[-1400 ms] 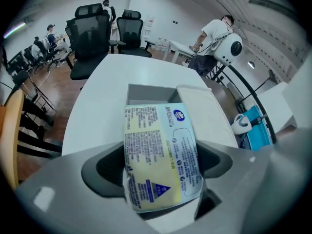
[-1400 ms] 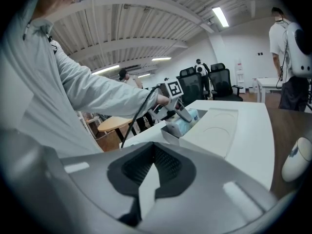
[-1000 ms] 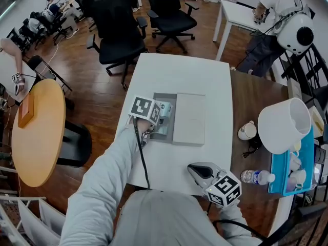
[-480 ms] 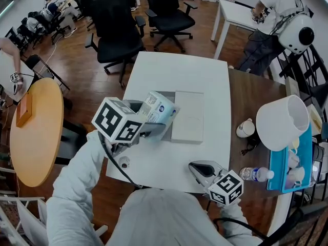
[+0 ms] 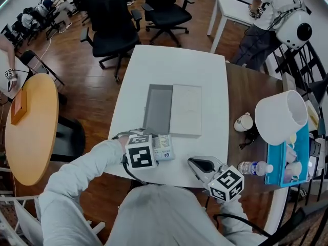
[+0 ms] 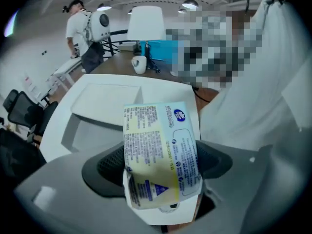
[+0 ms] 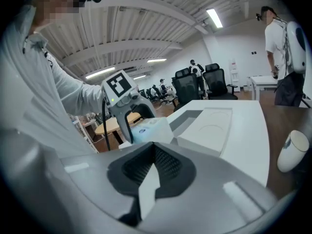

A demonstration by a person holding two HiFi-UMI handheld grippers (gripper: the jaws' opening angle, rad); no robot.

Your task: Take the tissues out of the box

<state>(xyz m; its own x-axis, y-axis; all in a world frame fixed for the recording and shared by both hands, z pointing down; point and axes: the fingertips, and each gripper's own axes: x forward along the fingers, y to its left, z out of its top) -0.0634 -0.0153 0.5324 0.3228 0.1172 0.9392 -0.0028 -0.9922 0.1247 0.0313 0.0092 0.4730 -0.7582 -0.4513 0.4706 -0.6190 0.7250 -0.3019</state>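
Observation:
The box's grey tray [image 5: 158,109] lies open and empty on the white table [image 5: 179,68], its white lid [image 5: 185,109] beside it on the right. A blue and yellow tissue pack [image 5: 164,146] sits low at the table's near edge, well apart from the box. My left gripper [image 5: 160,147] is shut on that tissue pack [image 6: 161,150], pads pressing both sides. The right gripper [image 5: 199,164] rests at the near edge right of the pack, jaws together with nothing in them. In the right gripper view the pack [image 7: 148,129] shows ahead of the tray [image 7: 187,117].
A brown table on the right carries a white mug [image 5: 243,122], a big white lampshade [image 5: 282,119], a water bottle [image 5: 254,167] and a blue tray [image 5: 287,163]. Black office chairs [image 5: 110,35] stand beyond the white table. A round wooden table [image 5: 28,127] is at left. A person [image 5: 266,14] stands far right.
My left gripper lifted the tissue pack out of the grey tray, raised it, then carried it back to the table's near edge. The right gripper stayed put.

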